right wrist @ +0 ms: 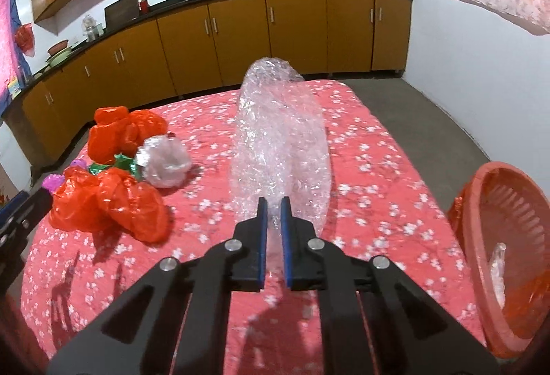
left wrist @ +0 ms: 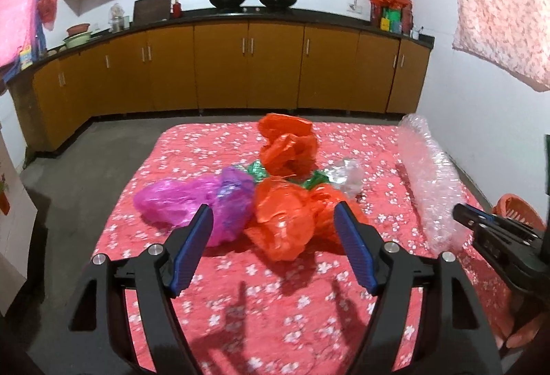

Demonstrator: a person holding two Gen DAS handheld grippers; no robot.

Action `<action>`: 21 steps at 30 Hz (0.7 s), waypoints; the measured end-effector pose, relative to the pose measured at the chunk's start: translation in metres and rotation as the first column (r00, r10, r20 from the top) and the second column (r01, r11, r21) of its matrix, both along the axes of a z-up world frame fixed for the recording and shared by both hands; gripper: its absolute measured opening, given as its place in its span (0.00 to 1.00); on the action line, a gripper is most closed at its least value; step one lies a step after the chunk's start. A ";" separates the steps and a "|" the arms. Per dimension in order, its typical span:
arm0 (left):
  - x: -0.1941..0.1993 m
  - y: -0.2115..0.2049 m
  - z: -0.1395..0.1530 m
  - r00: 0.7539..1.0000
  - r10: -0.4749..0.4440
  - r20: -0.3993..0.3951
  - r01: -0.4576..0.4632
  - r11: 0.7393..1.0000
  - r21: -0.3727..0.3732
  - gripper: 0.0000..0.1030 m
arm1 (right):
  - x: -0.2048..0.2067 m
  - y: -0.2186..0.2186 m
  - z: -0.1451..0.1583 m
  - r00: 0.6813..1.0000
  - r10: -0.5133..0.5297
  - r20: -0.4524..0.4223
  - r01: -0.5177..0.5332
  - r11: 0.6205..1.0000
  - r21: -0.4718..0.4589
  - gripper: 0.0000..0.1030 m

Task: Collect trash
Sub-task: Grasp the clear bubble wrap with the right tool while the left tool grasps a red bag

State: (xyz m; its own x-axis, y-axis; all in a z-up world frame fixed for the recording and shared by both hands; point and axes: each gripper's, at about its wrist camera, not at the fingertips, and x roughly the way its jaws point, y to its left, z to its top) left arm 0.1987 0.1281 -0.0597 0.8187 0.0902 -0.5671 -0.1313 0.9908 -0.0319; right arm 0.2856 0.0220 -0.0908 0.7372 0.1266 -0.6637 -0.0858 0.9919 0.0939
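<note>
A long roll of clear bubble wrap [right wrist: 278,141] lies on the pink flowered tablecloth [right wrist: 378,168]. My right gripper [right wrist: 273,201] is shut on its near end, with the plastic pinched between the blue pads. In the left wrist view the bubble wrap [left wrist: 426,175] is at the right, with the right gripper [left wrist: 460,211] at its end. My left gripper [left wrist: 272,208] stands open just in front of a crumpled orange bag [left wrist: 282,227], holding nothing. Around that bag lie a magenta bag [left wrist: 172,199], a second orange bag [left wrist: 288,148], a green scrap [left wrist: 257,168] and a silvery clear bag [left wrist: 345,173].
A red plastic basket [right wrist: 498,230] is tilted at the table's right edge with a bit of clear plastic [right wrist: 498,268] inside. Brown kitchen cabinets [left wrist: 247,65] and a black counter with two woks run along the far wall. Grey floor surrounds the table.
</note>
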 end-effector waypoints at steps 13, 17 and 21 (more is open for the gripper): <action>0.010 -0.015 -0.024 0.994 -0.045 -0.101 0.041 0.998 -0.049 0.20 | -0.008 -0.024 0.003 1.000 -0.023 0.004 0.023 1.000 0.016 0.09; 0.001 -0.024 -0.026 0.992 -0.078 -0.103 0.072 0.995 -0.066 0.15 | -0.013 -0.025 0.002 1.000 -0.023 0.003 0.023 1.000 0.020 0.09; -0.008 -0.030 -0.023 0.986 -0.135 -0.096 0.126 0.987 -0.100 0.16 | -0.017 -0.028 0.002 1.000 -0.026 0.001 0.026 0.999 0.021 0.09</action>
State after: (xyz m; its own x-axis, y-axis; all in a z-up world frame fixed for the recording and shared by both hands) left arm 0.1906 0.0977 -0.0830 0.7574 -0.0711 -0.6491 -0.0084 0.9929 -0.1186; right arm 0.2687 -0.0057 -0.0893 0.7415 0.1212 -0.6600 -0.0598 0.9916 0.1149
